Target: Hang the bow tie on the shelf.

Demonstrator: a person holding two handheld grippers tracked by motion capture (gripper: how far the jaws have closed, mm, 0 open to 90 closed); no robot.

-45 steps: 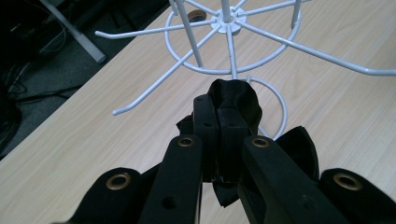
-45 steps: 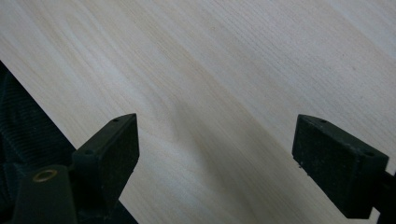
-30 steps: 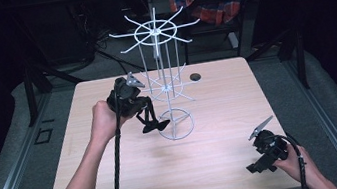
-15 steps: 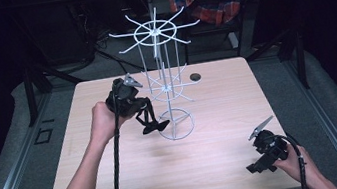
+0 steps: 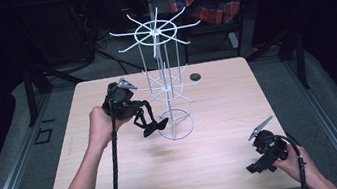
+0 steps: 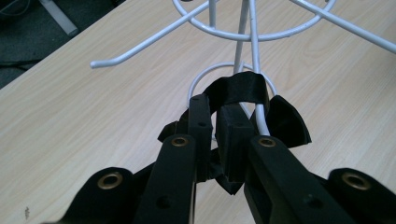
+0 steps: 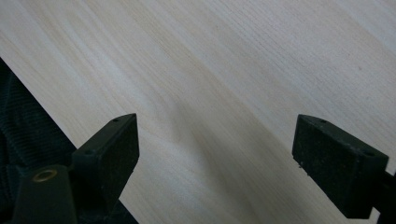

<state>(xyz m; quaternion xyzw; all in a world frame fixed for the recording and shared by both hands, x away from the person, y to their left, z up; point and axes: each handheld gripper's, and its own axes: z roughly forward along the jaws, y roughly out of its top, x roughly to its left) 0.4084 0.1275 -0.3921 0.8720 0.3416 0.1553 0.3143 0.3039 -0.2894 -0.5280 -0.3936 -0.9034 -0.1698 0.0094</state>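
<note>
L gripper [image 5: 153, 125] is clamped on a black fabric strap loop [image 6: 240, 88], held low by the near-left foot of the white wire spinner rack [image 5: 167, 82], prob. to thread it onto a hook arm. Strap sits pinched between the pads [image 6: 233, 133], loop bulging past the tips against the rack's upright. R gripper [image 7: 217, 154] idles near-right over the light wood table [image 5: 225, 151], jaws wide apart, empty.
</note>
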